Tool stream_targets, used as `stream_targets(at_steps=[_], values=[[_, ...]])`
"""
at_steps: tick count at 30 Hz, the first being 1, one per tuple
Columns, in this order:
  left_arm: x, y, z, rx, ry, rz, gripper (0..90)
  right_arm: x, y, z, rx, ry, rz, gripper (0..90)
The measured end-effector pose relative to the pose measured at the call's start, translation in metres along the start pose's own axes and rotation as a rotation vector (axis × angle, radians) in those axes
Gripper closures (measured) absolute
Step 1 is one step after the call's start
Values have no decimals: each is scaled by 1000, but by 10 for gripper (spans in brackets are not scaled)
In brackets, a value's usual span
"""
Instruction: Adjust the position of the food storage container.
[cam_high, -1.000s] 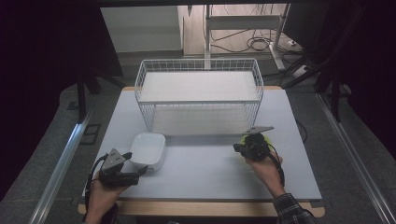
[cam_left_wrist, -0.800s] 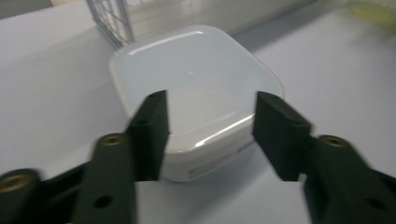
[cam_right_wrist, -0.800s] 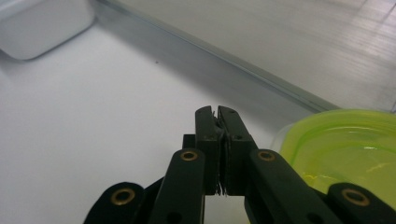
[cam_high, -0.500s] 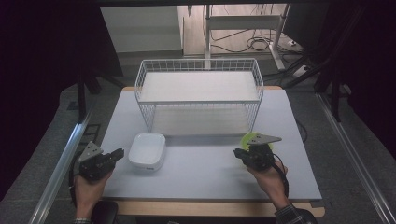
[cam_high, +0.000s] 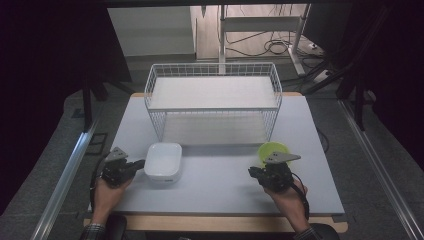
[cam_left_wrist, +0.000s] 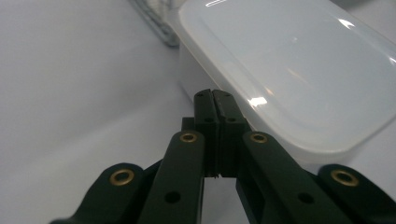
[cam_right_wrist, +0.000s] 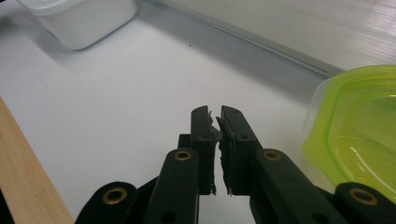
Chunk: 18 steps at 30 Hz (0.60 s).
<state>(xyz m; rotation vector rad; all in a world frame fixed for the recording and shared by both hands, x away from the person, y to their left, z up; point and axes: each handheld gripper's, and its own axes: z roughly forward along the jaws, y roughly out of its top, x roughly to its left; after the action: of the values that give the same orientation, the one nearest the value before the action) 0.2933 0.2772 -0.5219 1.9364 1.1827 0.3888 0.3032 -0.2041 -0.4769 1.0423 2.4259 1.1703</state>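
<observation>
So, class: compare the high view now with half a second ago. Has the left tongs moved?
Yes. The left tongs have moved right, toward the white container, whose place in front of the wire basket is unchanged; the tips now sit at its left edge.

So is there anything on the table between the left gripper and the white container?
Nothing visible. The left gripper sits just left of the white container, its shut fingers close to the container's near wall, with bare table between them.
</observation>
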Motion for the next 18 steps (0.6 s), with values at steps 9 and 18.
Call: stream_targets(at_steps=[9, 18], values=[[-33, 11, 22, 33, -90, 69, 889, 7, -2, 2, 11, 15, -16, 841], [-74, 26, 43, 82, -194, 196, 891, 10, -3, 5, 17, 26, -15, 854]])
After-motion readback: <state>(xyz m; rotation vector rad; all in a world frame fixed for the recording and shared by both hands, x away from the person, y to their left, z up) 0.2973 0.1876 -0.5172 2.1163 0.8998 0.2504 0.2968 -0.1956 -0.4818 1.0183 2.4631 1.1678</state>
